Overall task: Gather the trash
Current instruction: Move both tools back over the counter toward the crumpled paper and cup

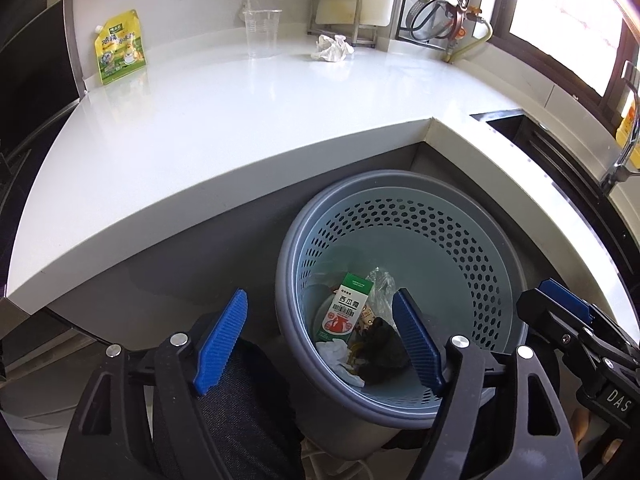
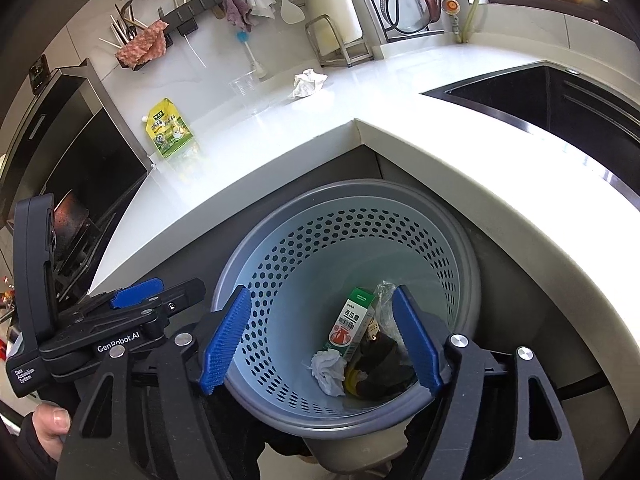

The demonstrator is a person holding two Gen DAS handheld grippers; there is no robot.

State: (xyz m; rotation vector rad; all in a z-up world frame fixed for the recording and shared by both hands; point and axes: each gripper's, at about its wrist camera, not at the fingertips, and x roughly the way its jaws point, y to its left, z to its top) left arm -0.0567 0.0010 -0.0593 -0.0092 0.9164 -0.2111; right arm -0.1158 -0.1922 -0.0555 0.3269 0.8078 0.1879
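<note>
Both grippers hung spread and empty above the round grey perforated plastic bin (image 2: 348, 216), probably because each had nothing left to drop there. The left gripper (image 1: 320, 344) and the right gripper (image 2: 324, 340) held nothing between their blue ribbed pads. Inside the bin lay a green-and-white carton (image 2: 354, 322), a balled white tissue (image 2: 329, 372) and dark scraps. Beyond the bin, on the white counter (image 2: 280, 152), waited a crumpled white paper wad (image 2: 307, 82), a clear plastic cup (image 1: 261, 34) and a yellow-green spouted pouch (image 2: 170, 128).

One bin (image 2: 452, 240) sits under the claw, holding one carton (image 2: 352, 324) and one tissue wad (image 2: 329, 372) (plus dark scraps, uncountable). Farther ahead on the counter (image 1: 200, 128): one pouch (image 1: 118, 46), one cup (image 1: 261, 32), one crumpled tissue (image 1: 332, 48).
</note>
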